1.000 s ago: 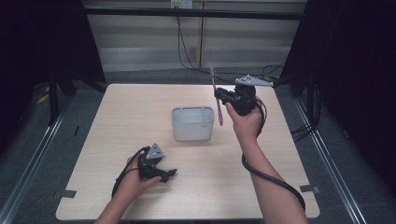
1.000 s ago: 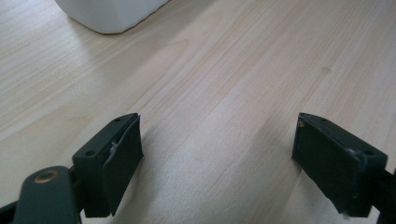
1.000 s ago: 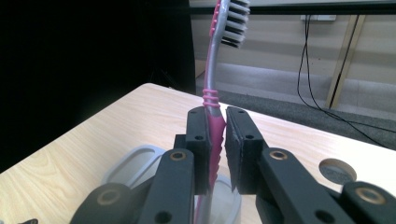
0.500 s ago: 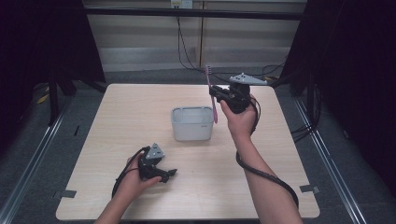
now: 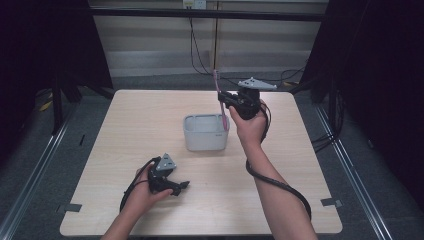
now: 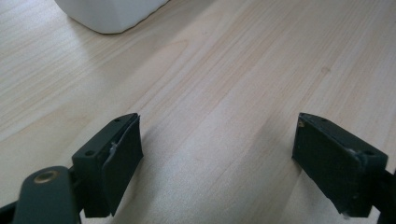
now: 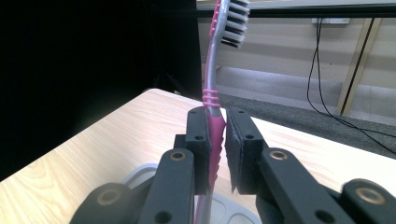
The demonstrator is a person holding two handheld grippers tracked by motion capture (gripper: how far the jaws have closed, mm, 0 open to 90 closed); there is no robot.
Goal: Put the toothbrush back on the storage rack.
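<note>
My right gripper [image 5: 226, 100] [image 7: 217, 126] is shut on a pink and grey toothbrush [image 5: 220, 102] [image 7: 215, 88], held upright with its bristle head at the top. The brush's lower end hangs over the right rim of a white rectangular cup [image 5: 204, 132] in the middle of the wooden table [image 5: 130, 120]. The cup's rim [image 7: 140, 170] shows just below the jaws in the right gripper view. My left gripper [image 5: 181, 186] [image 6: 217, 158] rests low on the table near its front left, jaws wide open with nothing between them. A corner of the cup [image 6: 109, 14] lies ahead of it.
The table is bare apart from the cup. Black curtains flank both sides and a pale wall with hanging cables [image 5: 192, 45] stands behind. Metal floor rails [image 5: 35, 170] run along the table's left and right.
My right hand has carried the toothbrush leftward and slightly down, from right of the cup to above its right rim. The left hand has stayed put.
</note>
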